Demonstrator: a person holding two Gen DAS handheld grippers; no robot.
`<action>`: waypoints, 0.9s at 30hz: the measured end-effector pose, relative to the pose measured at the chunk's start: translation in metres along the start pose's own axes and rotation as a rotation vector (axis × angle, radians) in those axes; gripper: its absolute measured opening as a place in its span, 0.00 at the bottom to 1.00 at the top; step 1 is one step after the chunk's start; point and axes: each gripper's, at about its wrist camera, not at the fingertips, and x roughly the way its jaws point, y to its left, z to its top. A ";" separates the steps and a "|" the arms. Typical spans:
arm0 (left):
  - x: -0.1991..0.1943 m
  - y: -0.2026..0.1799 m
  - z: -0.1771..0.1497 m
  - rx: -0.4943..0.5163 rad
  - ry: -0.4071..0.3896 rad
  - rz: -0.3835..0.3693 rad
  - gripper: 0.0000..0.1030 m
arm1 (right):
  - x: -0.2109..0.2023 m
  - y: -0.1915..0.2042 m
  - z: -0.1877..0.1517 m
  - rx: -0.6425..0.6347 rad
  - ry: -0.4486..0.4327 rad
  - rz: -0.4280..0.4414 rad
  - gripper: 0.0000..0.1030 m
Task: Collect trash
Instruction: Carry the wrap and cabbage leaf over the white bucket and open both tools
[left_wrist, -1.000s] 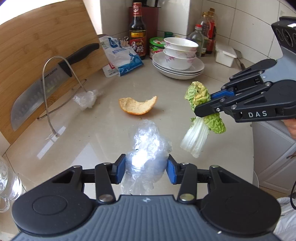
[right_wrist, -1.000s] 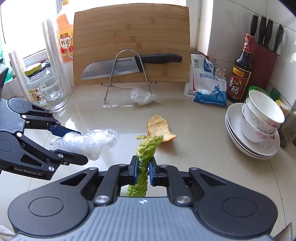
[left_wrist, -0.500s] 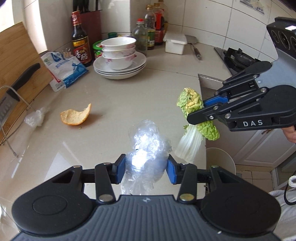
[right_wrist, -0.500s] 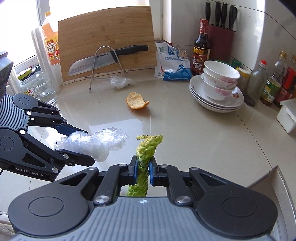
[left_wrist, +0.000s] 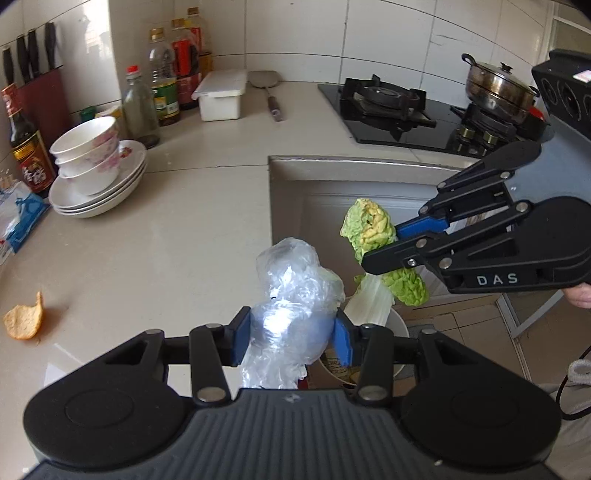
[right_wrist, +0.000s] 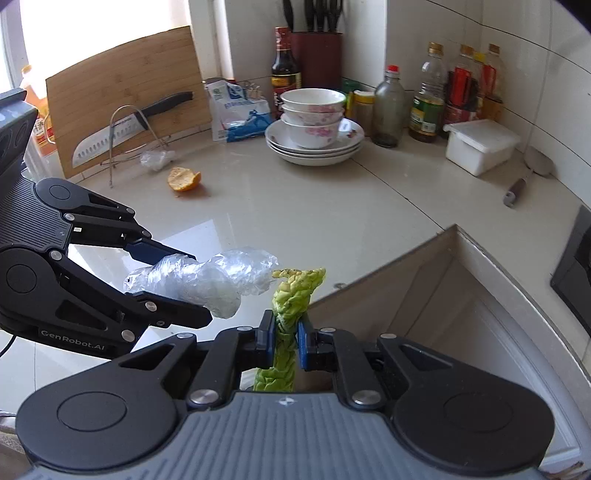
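Observation:
My left gripper (left_wrist: 291, 341) is shut on a crumpled clear plastic bag (left_wrist: 295, 291), held in the air past the counter's front edge; it also shows in the right wrist view (right_wrist: 207, 280). My right gripper (right_wrist: 285, 334) is shut on a green cabbage leaf (right_wrist: 290, 302), seen from the side in the left wrist view (left_wrist: 373, 236) with its white stalk hanging down. Below both, on the floor, a white bin (left_wrist: 397, 328) is partly hidden. An orange peel (right_wrist: 183, 178) and a small plastic scrap (right_wrist: 157, 159) lie on the counter.
A sink (left_wrist: 332, 192) is set in the counter (left_wrist: 184, 221) by the grippers. Stacked bowls on plates (right_wrist: 314, 125), bottles (right_wrist: 424, 99), a white box (right_wrist: 480, 146), a knife on a rack (right_wrist: 122, 133), a cutting board and a gas stove with a pot (left_wrist: 498, 88) stand around.
Both grippers have swung right, away from the cutting board toward the sink and counter edge, carrying the bag and the leaf. The bin has come into view below them.

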 end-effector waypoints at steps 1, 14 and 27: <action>0.004 -0.006 0.003 0.011 0.000 -0.012 0.43 | -0.003 -0.006 -0.006 0.017 0.002 -0.013 0.14; 0.060 -0.056 0.022 -0.008 0.030 -0.055 0.43 | -0.003 -0.089 -0.082 0.221 0.040 -0.123 0.14; 0.076 -0.068 0.013 -0.121 0.058 0.060 0.43 | 0.118 -0.157 -0.164 0.292 0.230 -0.148 0.14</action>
